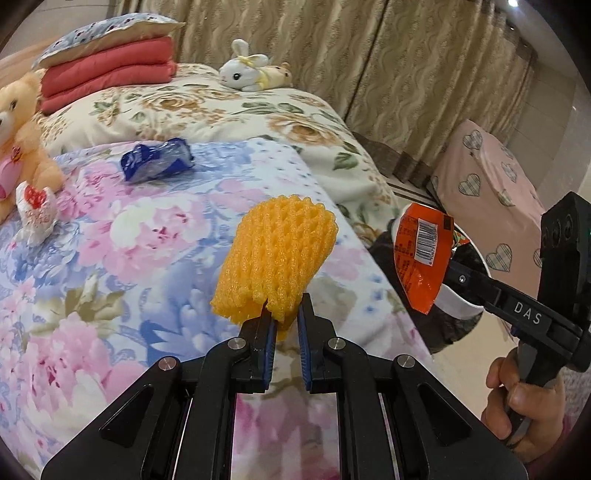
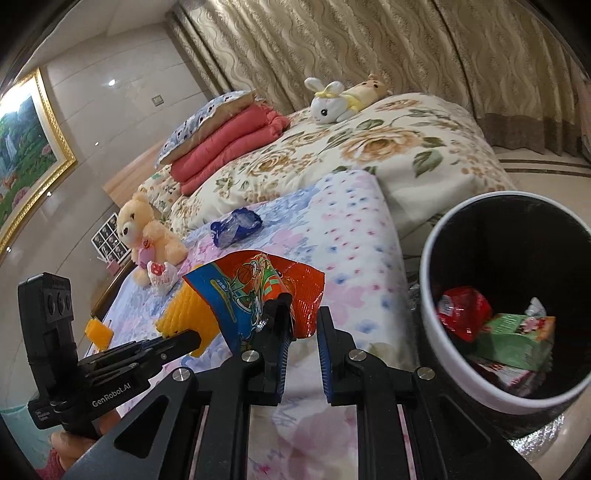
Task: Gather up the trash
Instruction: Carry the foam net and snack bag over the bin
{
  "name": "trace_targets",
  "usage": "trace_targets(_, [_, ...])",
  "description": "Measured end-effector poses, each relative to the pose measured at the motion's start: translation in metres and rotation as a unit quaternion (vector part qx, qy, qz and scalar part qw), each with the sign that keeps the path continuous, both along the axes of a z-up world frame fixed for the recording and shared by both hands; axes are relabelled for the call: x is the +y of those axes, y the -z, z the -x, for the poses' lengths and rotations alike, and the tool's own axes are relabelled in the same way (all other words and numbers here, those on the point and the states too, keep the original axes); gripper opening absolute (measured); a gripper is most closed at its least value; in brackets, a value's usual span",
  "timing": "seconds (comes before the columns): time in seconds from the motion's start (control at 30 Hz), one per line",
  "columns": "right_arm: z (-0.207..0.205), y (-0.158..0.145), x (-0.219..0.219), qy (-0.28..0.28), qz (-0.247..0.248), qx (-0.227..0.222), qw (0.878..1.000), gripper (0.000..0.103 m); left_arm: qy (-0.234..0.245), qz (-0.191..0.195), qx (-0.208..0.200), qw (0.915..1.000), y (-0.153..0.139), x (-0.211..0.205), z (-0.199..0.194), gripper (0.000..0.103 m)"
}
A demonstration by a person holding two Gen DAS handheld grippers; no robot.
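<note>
While both hands are raised over the flowered quilt [image 1: 122, 254], each gripper carries a piece of rubbish. The left gripper [image 1: 284, 314] has its blue-padded fingers [image 1: 304, 332] pinched tight on the lower edge of a yellow foam fruit net [image 1: 277, 258], which stands up from the tips above the bed's near edge. The right gripper [image 2: 301, 314] is clamped on an orange snack wrapper [image 2: 255, 288], a crinkled bag with a cartoon print on one face and a barcode on the other; the bag sticks up and fans out to the left of the tips. From the left wrist view the same wrapper hangs at the end of the right tool, just in front of the trash bin [image 2: 428, 258], and the person's right hand [image 1: 524, 402] grips the handle below.

The bin stands on the floor beside the bed, a round bucket with a white rim and a black inside. In it lie a red wrapper [image 2: 461, 314] and a green carton [image 2: 517, 339].

Still on the quilt are a blue plastic bag [image 1: 157, 160], crumpled, near the middle, and a small white and red wrapper [image 1: 35, 212] just beside a cream teddy bear [image 1: 18, 140]. Farther back sit a folded red blanket [image 1: 107, 74] under a pillow [image 1: 107, 33], and a white plush rabbit [image 1: 243, 72] with a tan plush toy [image 1: 279, 72] against it.
</note>
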State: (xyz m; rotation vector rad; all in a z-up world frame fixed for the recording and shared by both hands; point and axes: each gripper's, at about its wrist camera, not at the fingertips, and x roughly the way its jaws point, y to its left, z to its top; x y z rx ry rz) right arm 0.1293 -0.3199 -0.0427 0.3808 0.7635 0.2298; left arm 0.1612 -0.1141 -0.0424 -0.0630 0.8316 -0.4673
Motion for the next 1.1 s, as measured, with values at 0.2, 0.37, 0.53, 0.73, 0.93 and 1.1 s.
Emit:
trace_targets(0.2, [0.015, -0.008, -0.021, 0.020, -0.001, -0.009, 1.000, 0.015, 0.021, -0.004, -0.006, 0.9997, -0.006, -0.021, 0.008, 0.010])
trace_targets(0.37, [0.024, -0.013, -0.040, 0.038, -0.001, -0.013, 0.999, 0.015, 0.042, -0.009, -0.012, 0.9990, -0.011, -0.041, 0.012, 0.010])
trace_targets(0.53, [0.031, -0.016, -0.059, 0.057, 0.001, -0.014, 0.998, 0.015, 0.060, -0.013, -0.015, 0.9980, -0.013, -0.060, 0.015, 0.010])
trace_targets(0.73, [0.039, -0.015, -0.079, 0.079, 0.003, -0.014, 0.997, 0.015, 0.079, -0.017, -0.018, 0.9966, -0.015, -0.079, 0.018, 0.010])
trace_targets(0.93, [0.047, -0.012, -0.098, 0.098, 0.005, -0.010, 0.995, 0.015, 0.097, -0.021, -0.024, 0.9948, -0.020, -0.100, 0.021, 0.010])
trace_targets(1.1, [0.048, -0.010, -0.112, 0.112, 0.009, -0.003, 0.994, 0.015, 0.112, -0.023, -0.024, 0.9932, -0.021, -0.119, 0.020, 0.010])
